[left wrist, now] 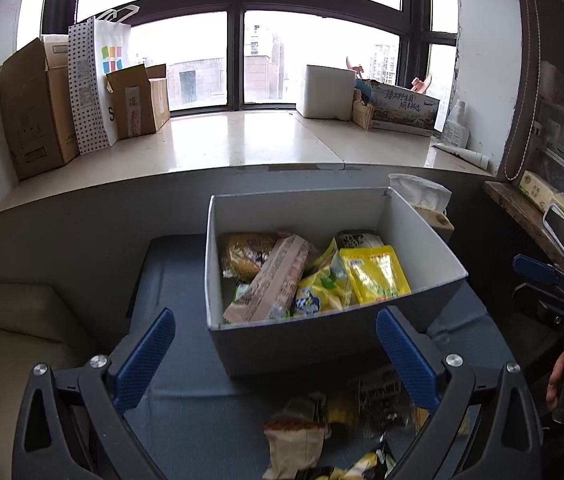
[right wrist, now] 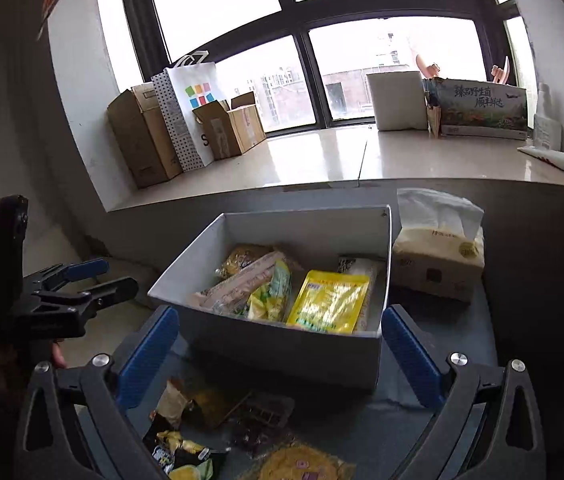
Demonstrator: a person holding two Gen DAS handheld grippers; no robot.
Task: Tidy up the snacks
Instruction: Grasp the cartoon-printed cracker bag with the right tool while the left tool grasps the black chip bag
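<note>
Already several snack packets lie inside the open white cardboard box (left wrist: pixel 421 240), among them a flat yellow foil pouch (left wrist: pixel 373 276) and a long pink wrapped packet (left wrist: pixel 274 284), so I judge the task about half done. Some loose packets remain outside on the blue-grey counter (left wrist: pixel 186 400), just before the box's near wall: a beige crumpled snack bag (left wrist: pixel 293 440) and a dark clear-wrapped packet (right wrist: pixel 258 416). The left gripper (left wrist: pixel 276 360) and the right gripper (right wrist: pixel 280 360) both have jaws spread wide, holding nothing. The box's near rim stands between the loose packets and the inside, so each must be lifted over it. A tissue pack (right wrist: pixel 437 264) stands just beside the box's right wall; the left side is freer.
</note>
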